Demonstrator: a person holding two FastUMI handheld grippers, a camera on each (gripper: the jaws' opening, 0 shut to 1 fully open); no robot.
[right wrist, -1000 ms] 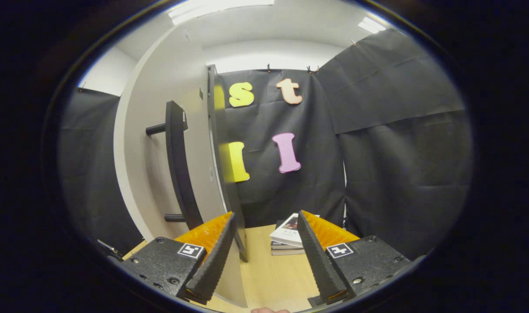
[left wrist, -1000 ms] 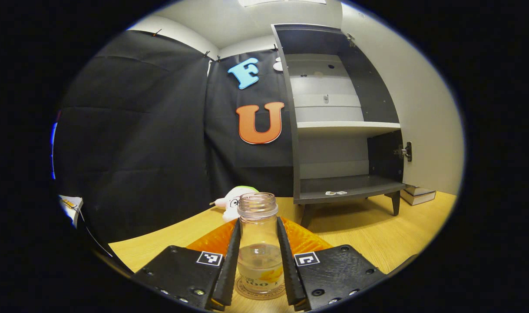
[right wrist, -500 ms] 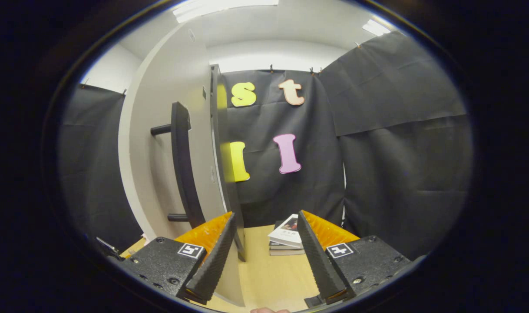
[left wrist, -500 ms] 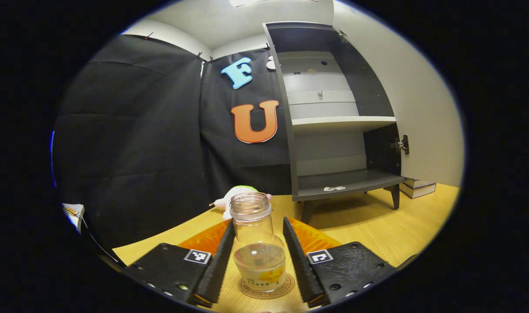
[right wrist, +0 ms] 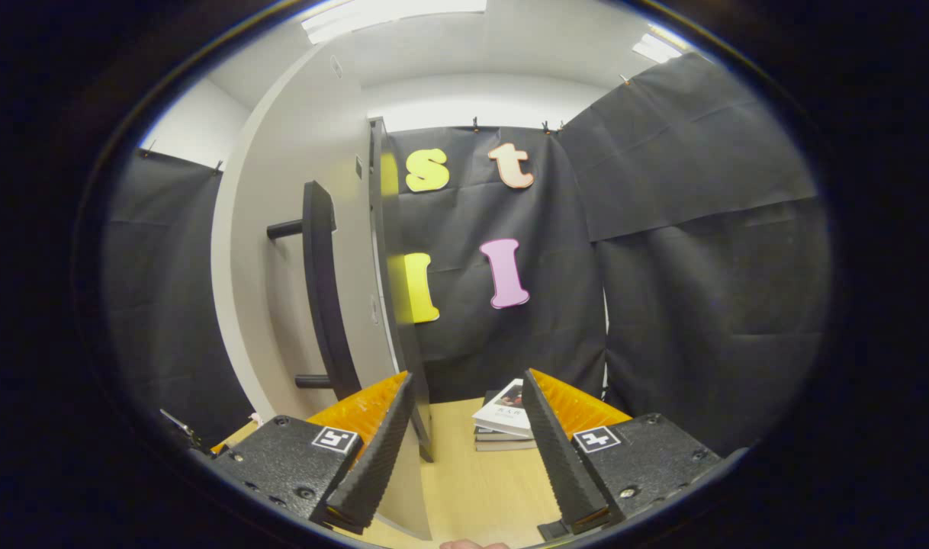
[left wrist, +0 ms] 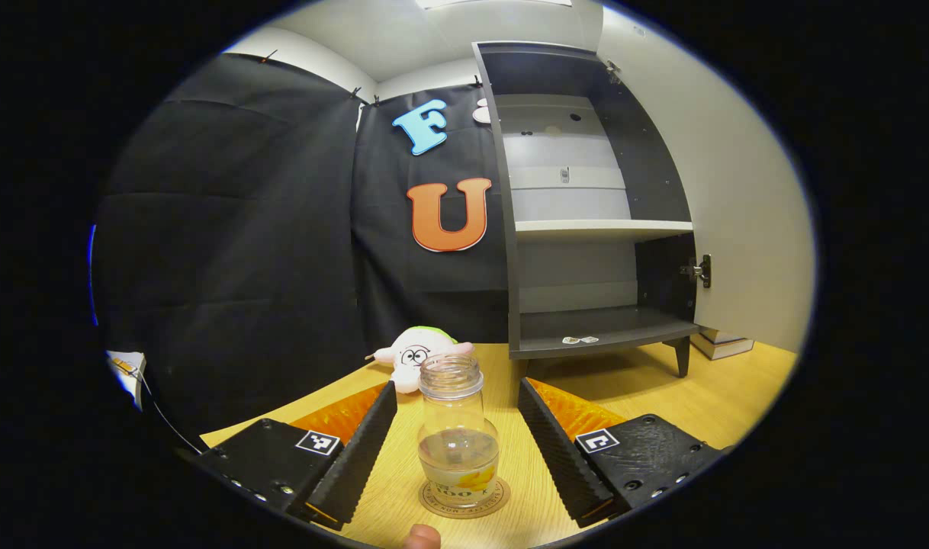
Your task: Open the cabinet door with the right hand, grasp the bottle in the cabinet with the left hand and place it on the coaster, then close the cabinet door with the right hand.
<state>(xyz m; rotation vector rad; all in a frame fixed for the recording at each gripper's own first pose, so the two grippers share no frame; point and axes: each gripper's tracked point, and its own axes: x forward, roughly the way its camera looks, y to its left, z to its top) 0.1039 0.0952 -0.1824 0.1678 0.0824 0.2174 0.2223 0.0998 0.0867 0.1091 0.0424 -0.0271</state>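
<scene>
In the left gripper view a clear uncapped bottle (left wrist: 458, 435) with a little liquid stands upright on a round coaster (left wrist: 464, 499) on the wooden table. My left gripper (left wrist: 457, 450) is open around it, both fingers apart from the glass. Behind stands the dark cabinet (left wrist: 586, 206) with bare shelves, its pale door (left wrist: 739, 191) swung open to the right. In the right gripper view my right gripper (right wrist: 468, 450) is open at the door's (right wrist: 297, 252) free edge, next to its dark bar handle (right wrist: 323, 297), holding nothing.
A white plush toy (left wrist: 419, 354) lies on the table left of the cabinet. A stack of books (right wrist: 503, 419) sits on the table beyond the door, also visible as books (left wrist: 724, 343) under the door. A fingertip (left wrist: 421, 537) shows at the bottom edge.
My left gripper has opened, let go of the bottle on the coaster and drawn back slightly. The right gripper and the door have barely moved.
</scene>
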